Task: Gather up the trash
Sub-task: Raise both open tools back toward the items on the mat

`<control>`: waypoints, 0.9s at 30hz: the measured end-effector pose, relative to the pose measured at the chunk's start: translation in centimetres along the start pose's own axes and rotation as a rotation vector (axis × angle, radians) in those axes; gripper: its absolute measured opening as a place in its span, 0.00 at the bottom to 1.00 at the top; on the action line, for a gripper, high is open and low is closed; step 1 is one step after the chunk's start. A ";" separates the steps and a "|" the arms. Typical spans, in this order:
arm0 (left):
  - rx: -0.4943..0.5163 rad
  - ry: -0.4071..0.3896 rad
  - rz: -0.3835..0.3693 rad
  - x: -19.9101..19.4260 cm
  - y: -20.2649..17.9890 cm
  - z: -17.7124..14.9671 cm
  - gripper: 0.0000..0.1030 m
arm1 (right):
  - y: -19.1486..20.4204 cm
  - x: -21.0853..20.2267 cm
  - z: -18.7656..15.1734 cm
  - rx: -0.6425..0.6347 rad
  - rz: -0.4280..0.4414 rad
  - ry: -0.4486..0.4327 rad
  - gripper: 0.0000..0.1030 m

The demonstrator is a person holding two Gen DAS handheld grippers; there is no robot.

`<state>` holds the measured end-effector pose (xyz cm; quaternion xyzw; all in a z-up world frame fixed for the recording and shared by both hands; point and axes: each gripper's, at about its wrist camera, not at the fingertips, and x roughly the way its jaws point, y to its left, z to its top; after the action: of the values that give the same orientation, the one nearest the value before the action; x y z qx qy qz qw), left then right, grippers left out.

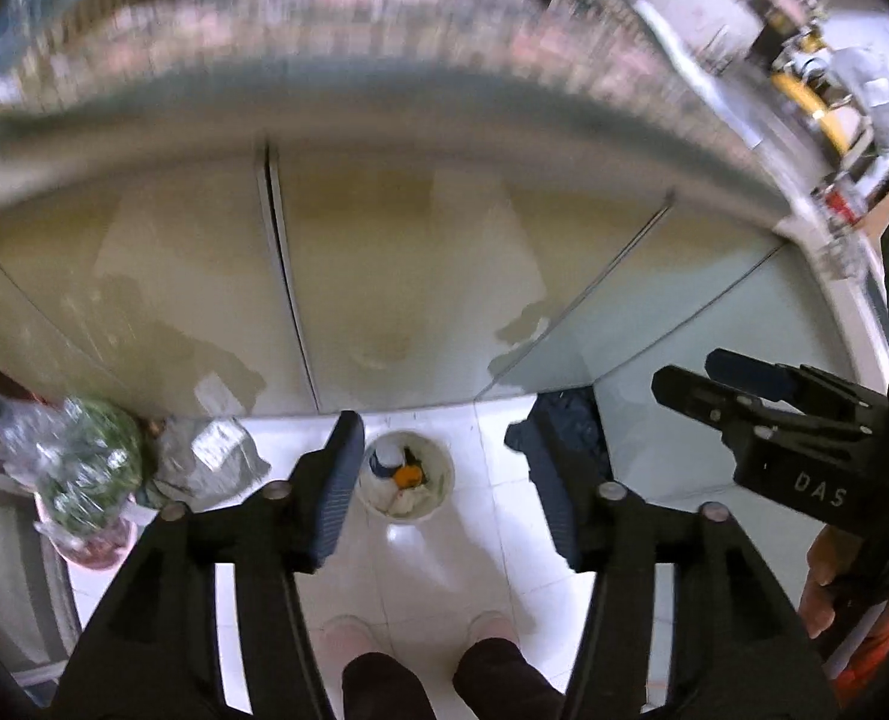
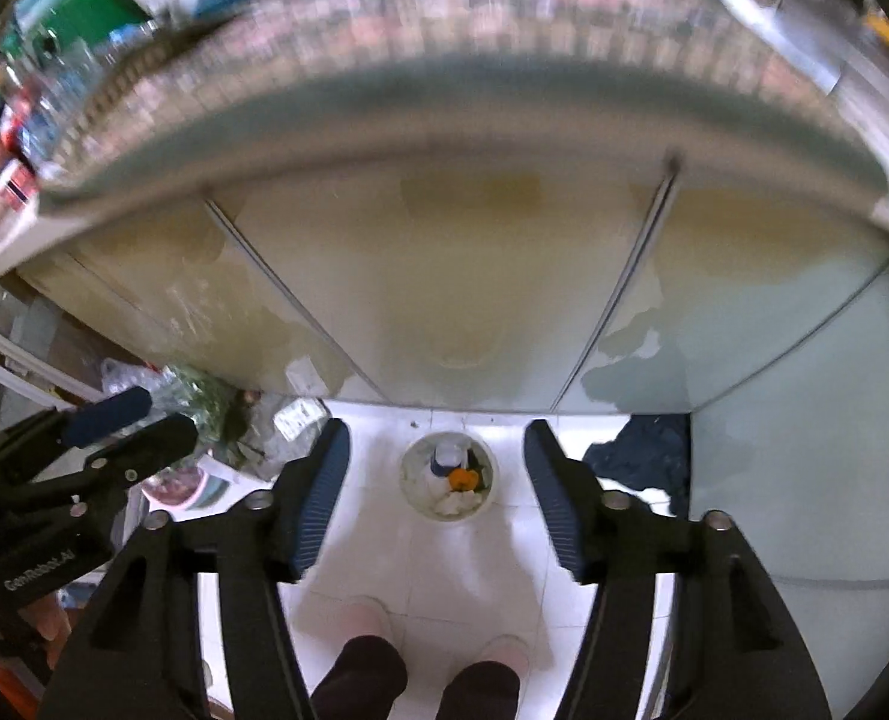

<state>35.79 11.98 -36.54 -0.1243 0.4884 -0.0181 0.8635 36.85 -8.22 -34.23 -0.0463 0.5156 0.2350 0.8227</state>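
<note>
Both the left gripper (image 1: 444, 480) and right gripper (image 2: 438, 480) hang wide open and empty above a floor bin (image 2: 448, 476) (already part-filled); motion blur suggests later grasps may misalign.

We look steeply down from both wrist cameras, held high beside each other, facing the pale cabinet doors (image 1: 396, 288). Both views share the round white waste bin (image 1: 406, 476) on the white tiled floor (image 2: 468, 564).

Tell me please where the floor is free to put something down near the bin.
Bare white tile lies between the bin and the person's feet, and between the bin and the dark cloth on its right. Left of the bin it is crowded: plastic bags and a pink bowl by the cabinet.
</note>
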 end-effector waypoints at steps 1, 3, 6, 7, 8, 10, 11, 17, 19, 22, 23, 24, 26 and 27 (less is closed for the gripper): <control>0.008 -0.015 -0.001 -1.8 -0.4 0.7 0.55 | 0.3 -1.5 0.3 -0.001 -0.005 -0.017 0.60; 0.020 -0.040 -0.002 -4.9 -0.9 1.7 0.59 | 1.1 -4.4 0.9 -0.005 -0.011 -0.045 0.61; 0.046 -0.096 -0.007 -9.3 -1.7 3.1 0.61 | 2.2 -8.9 1.7 -0.004 -0.014 -0.099 0.67; 0.060 -0.118 -0.008 -11.1 -1.9 3.7 0.62 | 2.7 -10.6 1.9 -0.004 -0.018 -0.125 0.67; 0.068 -0.133 -0.008 -12.1 -2.0 3.8 0.62 | 3.2 -12.2 2.2 -0.004 -0.025 -0.150 0.68; 0.093 -0.173 -0.014 -15.2 -2.4 4.9 0.64 | 4.3 -14.5 2.6 -0.002 -0.043 -0.186 0.68; 0.106 -0.193 -0.019 -16.5 -2.3 5.2 0.65 | 4.8 -15.5 2.9 0.000 -0.051 -0.201 0.68; 0.177 -0.309 -0.028 -22.9 -2.3 7.7 0.82 | 6.4 -20.8 3.7 0.038 -0.092 -0.312 0.69; 0.189 -0.356 -0.015 -24.4 -2.4 8.3 0.90 | 6.5 -21.8 4.0 0.052 -0.097 -0.356 0.71; 0.195 -0.383 -0.003 -25.2 -2.6 9.7 0.93 | 6.5 -22.6 4.8 0.057 -0.093 -0.396 0.71; 0.196 -0.386 -0.005 -25.1 -2.7 10.0 0.93 | 6.4 -22.7 5.2 0.056 -0.098 -0.410 0.71; 0.196 -0.393 -0.010 -24.9 -2.8 10.5 0.93 | 6.2 -22.7 5.7 0.054 -0.107 -0.418 0.72; 0.195 -0.399 -0.018 -24.4 -3.0 11.7 0.93 | 5.9 -22.6 6.8 0.050 -0.123 -0.429 0.72; 0.197 -0.398 -0.019 -24.1 -3.1 12.2 0.93 | 5.6 -22.5 7.3 0.048 -0.127 -0.437 0.72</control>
<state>33.81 15.05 -9.63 -0.0450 0.3032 -0.0493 0.9506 32.39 -8.53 -10.32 -0.0071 0.3267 0.1751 0.9288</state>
